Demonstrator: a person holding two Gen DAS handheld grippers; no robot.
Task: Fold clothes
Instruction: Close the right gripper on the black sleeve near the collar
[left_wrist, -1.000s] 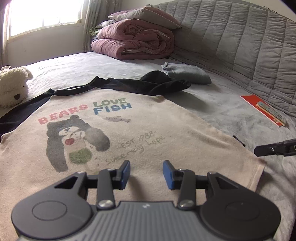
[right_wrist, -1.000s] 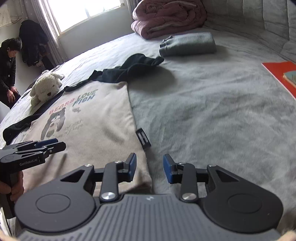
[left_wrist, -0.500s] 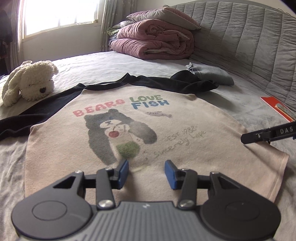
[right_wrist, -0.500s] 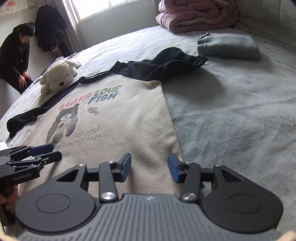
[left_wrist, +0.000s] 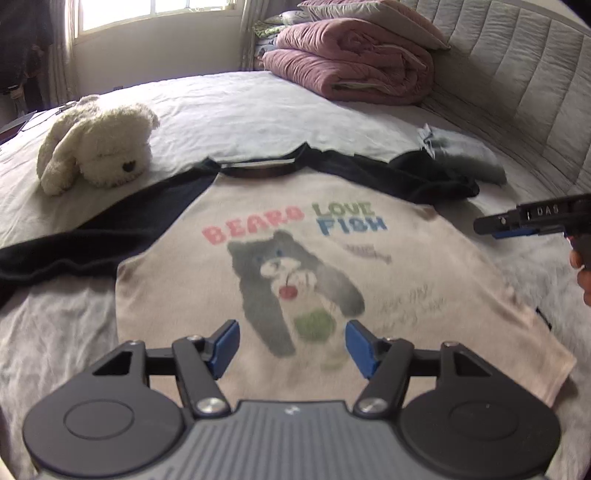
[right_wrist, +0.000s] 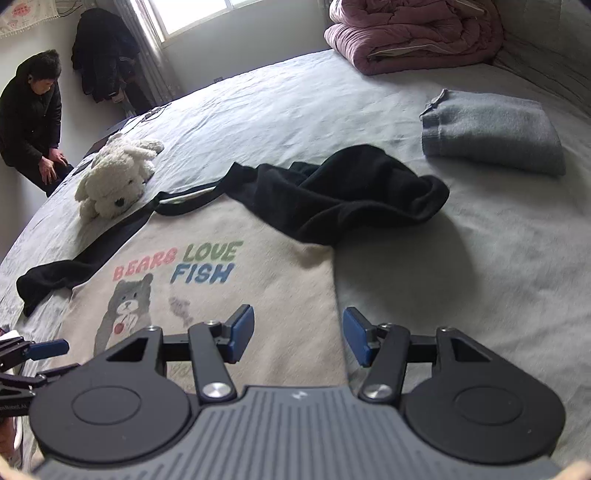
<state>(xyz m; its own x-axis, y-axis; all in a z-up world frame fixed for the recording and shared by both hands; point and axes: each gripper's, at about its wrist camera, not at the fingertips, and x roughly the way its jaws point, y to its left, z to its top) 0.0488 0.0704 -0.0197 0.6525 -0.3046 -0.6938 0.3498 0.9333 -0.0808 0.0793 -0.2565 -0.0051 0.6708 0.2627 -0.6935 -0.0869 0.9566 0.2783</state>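
A cream shirt (left_wrist: 325, 258) with black sleeves and a bear print reading "BEARS LOVE FISH" lies flat, print up, on the grey bed; it also shows in the right wrist view (right_wrist: 221, 280). Its right black sleeve (right_wrist: 343, 195) is bunched up; the left sleeve (left_wrist: 74, 247) lies stretched out. My left gripper (left_wrist: 291, 345) is open and empty above the shirt's lower middle. My right gripper (right_wrist: 298, 338) is open and empty above the shirt's right side edge. Each gripper shows in the other's view: the right one in the left wrist view (left_wrist: 532, 221), the left one in the right wrist view (right_wrist: 37, 358).
A white plush dog (left_wrist: 96, 147) lies left of the collar. A folded grey garment (right_wrist: 491, 133) sits beyond the right sleeve. A folded pink quilt (left_wrist: 351, 70) lies against the padded headboard (left_wrist: 517, 81). A person in black (right_wrist: 33, 118) crouches beside the bed.
Both grippers have swung left and forward over the shirt, and both have opened wider. The plush dog and collar have come into fuller view. The shirt has not moved.
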